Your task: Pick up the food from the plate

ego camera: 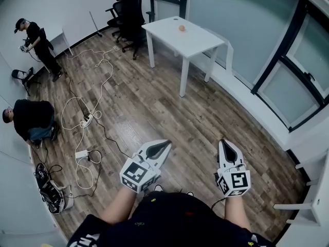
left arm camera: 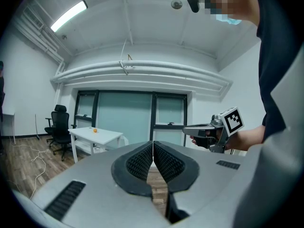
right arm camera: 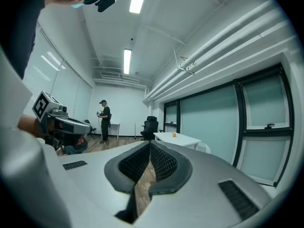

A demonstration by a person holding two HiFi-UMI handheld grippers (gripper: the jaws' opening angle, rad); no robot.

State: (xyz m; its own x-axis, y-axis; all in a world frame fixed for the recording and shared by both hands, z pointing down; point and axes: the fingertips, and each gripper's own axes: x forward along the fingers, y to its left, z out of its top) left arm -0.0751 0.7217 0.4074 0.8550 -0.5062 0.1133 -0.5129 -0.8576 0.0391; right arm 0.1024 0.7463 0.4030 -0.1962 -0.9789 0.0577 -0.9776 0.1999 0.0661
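A small orange food item (ego camera: 181,28) lies on a white table (ego camera: 193,42) far across the room; I cannot make out a plate under it. It also shows as an orange dot (left arm camera: 95,130) in the left gripper view and as an orange dot (right arm camera: 174,135) in the right gripper view. My left gripper (ego camera: 163,147) and right gripper (ego camera: 226,145) are held side by side near my body, over the wooden floor. The left gripper's (left arm camera: 153,145) jaws are shut on nothing. The right gripper's (right arm camera: 150,145) jaws are likewise shut and empty.
Black office chairs (ego camera: 128,9) stand left of the table. Cables and a power strip (ego camera: 85,118) trail over the floor. One person stands (ego camera: 37,41) at far left, another crouches (ego camera: 31,120) by the wall. A bag (ego camera: 51,194) lies near my left. Windows (ego camera: 288,81) line the right.
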